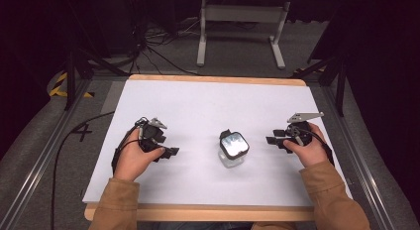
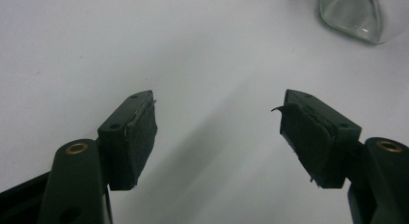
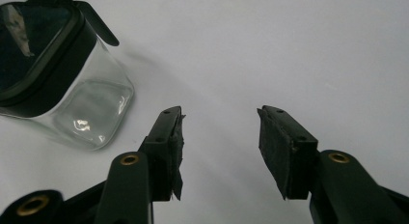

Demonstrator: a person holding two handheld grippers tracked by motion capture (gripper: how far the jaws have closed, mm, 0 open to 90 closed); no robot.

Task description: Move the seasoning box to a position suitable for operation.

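Two tools: left tool (image 1: 171,151) and right tool (image 1: 271,140) both gape wide, empty.
Jar: glass jar (image 1: 233,148) stands between them on table (image 1: 198,101).
Handling: likely rigid, slippery, breakable; grip the flat sides beneath the black lid (image 3: 34,50).

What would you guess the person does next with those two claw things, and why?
Probably bring the right gripper in toward the glass jar to steady it. The jar stands between both hands with its dark lid on; both grippers, including the left gripper, are open and hold nothing.
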